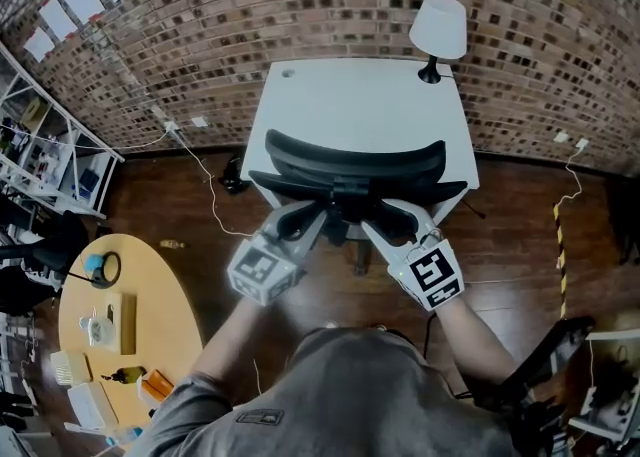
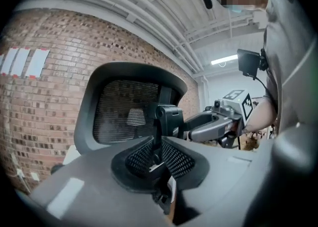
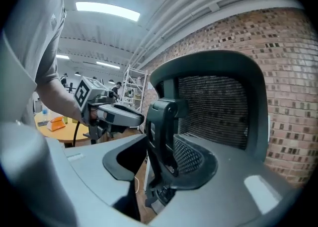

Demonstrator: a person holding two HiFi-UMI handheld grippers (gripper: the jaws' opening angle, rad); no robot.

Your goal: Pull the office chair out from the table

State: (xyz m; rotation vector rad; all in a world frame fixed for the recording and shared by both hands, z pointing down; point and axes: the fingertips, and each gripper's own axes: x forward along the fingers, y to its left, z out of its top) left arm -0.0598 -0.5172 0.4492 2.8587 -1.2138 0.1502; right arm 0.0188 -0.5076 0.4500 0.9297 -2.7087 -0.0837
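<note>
A black mesh-backed office chair (image 1: 350, 157) stands at the near edge of the white table (image 1: 360, 95). Both grippers meet at the black support bracket (image 3: 161, 121) behind its backrest (image 2: 129, 109). My left gripper (image 1: 318, 213) comes in from the left, and in its own view the two mesh pads (image 2: 176, 159) of this gripper (image 2: 156, 159) press on a thin edge of that bracket. My right gripper (image 1: 385, 215) comes in from the right. The right gripper (image 3: 159, 164) has its jaws spread: the bracket lies against the right pad and a gap shows on the left.
A white lamp (image 1: 438, 30) stands at the table's far right corner, with a brick wall behind. A round wooden table (image 1: 120, 335) with small items is at the left. A metal shelf (image 1: 40, 155) stands further back. Cables (image 1: 205, 170) run across the wooden floor.
</note>
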